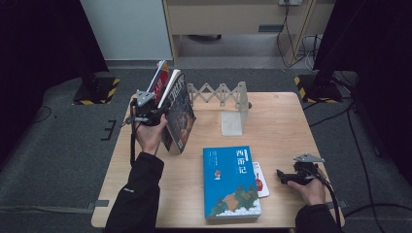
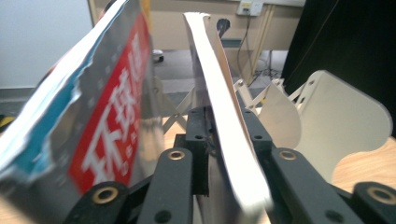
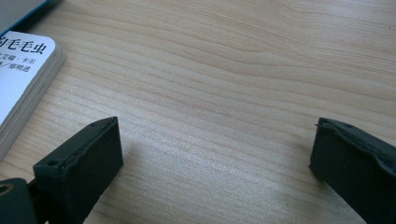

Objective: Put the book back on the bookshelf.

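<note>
Clamping a dark-covered book [image 1: 180, 114] by its page edge, the left gripper [image 1: 154, 115] holds it tilted at the bench's [image 1: 277, 126] far left, jaws closed on the pale pages; beside it leans a red-and-silver magazine [image 2: 100, 121]. We see a white folding book rack [image 1: 228, 104] just beyond. The right gripper [image 3: 212, 172] rests low over bare wood, jaws wide apart and empty, near a small white board book [image 3: 21, 81] tucked under a flat blue hardcover book [image 1: 231, 182].
</note>
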A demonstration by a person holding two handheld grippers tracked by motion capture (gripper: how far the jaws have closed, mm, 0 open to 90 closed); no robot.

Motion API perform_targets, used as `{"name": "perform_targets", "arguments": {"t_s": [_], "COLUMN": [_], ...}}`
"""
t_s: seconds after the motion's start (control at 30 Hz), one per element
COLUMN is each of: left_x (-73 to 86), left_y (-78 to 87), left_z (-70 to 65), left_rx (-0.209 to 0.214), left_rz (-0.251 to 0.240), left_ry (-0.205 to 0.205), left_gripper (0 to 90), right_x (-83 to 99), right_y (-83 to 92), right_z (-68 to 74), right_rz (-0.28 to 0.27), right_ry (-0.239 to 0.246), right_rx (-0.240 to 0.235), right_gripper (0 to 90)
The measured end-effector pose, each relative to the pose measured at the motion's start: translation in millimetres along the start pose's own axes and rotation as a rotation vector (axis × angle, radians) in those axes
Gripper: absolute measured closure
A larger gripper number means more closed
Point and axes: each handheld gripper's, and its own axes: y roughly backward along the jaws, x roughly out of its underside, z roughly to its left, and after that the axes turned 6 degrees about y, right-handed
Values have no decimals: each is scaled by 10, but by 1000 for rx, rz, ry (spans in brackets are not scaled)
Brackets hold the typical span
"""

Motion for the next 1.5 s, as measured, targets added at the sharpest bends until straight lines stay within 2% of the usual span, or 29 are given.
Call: {"name": "perform_targets", "arguments": {"t_s": [0.1, 0.2, 0.27, 0.33, 0.37, 0.47, 0.53, 0.6, 0.77, 0.87, 0.97, 1.17, 1.23, 1.3, 1.37, 1.5], "left_x": [-39, -70, -87, -112, -119, -132, -143, -145, -75, -36, -19, 7, 10, 12, 13, 35], "left_y": [-60, -123, -155, -161, -161, -150, -144, -148, -216, -258, -283, -270, -235, -192, -132, -12], "left_z": [-60, -78, -74, -52, -29, 6, 22, 23, 10, 16, 18, 1, -20, -52, -61, -66], "left_rx": [-29, -48, -80, -100, -97, -116, -111, -125, -186, -219, -230, -236, -217, -219, -198, -155], "left_rz": [31, 47, 54, 60, 52, 4, -21, -51, -104, -123, -133, -133, -134, -128, -134, -138], "left_ry": [-22, -3, -11, 5, 14, -2, 11, 23, 1, -5, -9, -45, -40, -59, -47, -52], "left_gripper": [692, 673, 712, 794, 807, 816, 817, 818, 818, 818, 817, 804, 778, 746, 703, 602], "right_x": [-1, -2, -2, -3, -3, -3, -3, -3, -4, -4, -6, -6, -6, -6, -6, -6], "right_y": [-1, -2, -3, -3, -3, -3, -3, -5, -7, -7, -8, -9, -9, -9, -9, -9], "right_z": [0, 3, 4, 4, 4, 4, 4, 3, 5, 4, 6, 6, 6, 6, 6, 6], "right_rz": [2, 1, 1, 1, 1, 1, 1, 1, 0, 0, 1, 1, 1, 1, 1, 1], "right_ry": [1, -1, 0, 0, 0, 0, 0, 2, 2, 2, 2, 4, 4, 4, 4, 4], "right_rx": [0, 0, 0, -1, -1, -1, -1, -1, 1, 1, -1, -1, -1, -1, -1, -1], "right_gripper": [21, 21, 20, 20, 20, 20, 19, 18, 17, 17, 17, 17, 17, 17, 17, 17]}}
